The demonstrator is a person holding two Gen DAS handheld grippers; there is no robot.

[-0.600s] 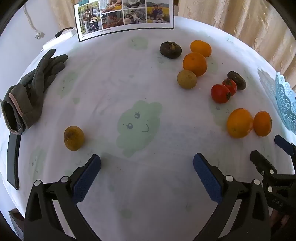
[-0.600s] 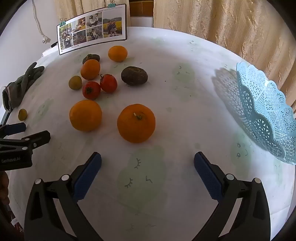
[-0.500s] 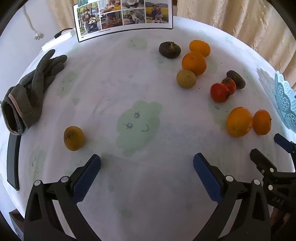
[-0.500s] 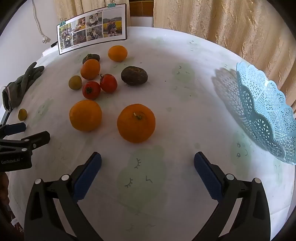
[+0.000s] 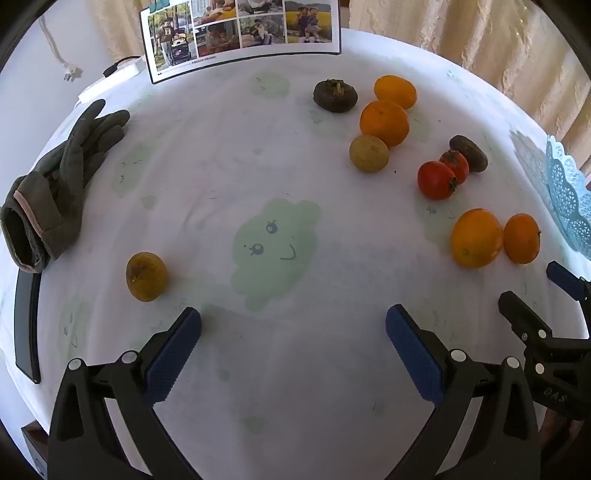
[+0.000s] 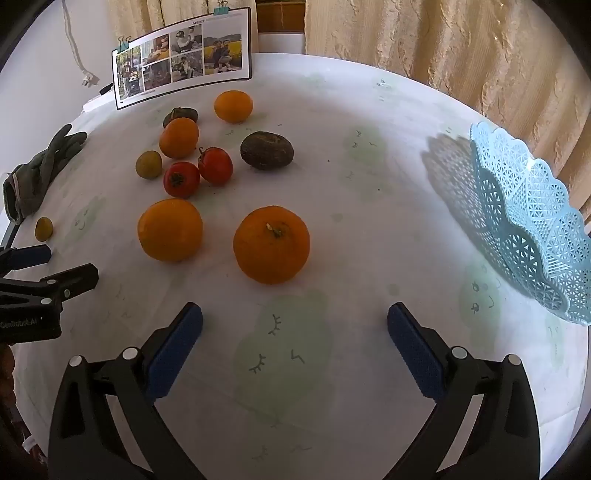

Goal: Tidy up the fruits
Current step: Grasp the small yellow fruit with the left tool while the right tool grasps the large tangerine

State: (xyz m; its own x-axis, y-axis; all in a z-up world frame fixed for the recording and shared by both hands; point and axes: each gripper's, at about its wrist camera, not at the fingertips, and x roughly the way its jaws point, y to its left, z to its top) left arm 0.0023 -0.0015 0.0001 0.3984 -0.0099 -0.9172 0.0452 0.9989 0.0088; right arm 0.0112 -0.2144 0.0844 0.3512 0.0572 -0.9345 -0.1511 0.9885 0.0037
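Observation:
Several fruits lie loose on the white tablecloth [image 5: 207,173]. In the right wrist view a big orange [image 6: 271,244] sits just ahead of my open right gripper [image 6: 294,332], with a second orange [image 6: 170,229] to its left, two red tomatoes [image 6: 199,173], a dark brown fruit [image 6: 266,150] and more oranges behind. A light blue lattice basket [image 6: 524,221] stands at the right. In the left wrist view my left gripper [image 5: 293,338] is open and empty; a small brownish-yellow fruit [image 5: 146,276] lies ahead to its left, the two near oranges [image 5: 476,237] at the right.
A grey glove [image 5: 55,184] lies at the table's left edge beside a black strip [image 5: 26,317]. A photo sheet [image 5: 240,33] stands at the back, with curtains [image 6: 443,48] behind. The other gripper's tip [image 5: 528,321] shows at the left wrist view's right edge.
The left wrist view has shifted very slightly, so the fruits sit a touch higher. The right gripper and all fruits stay where they were.

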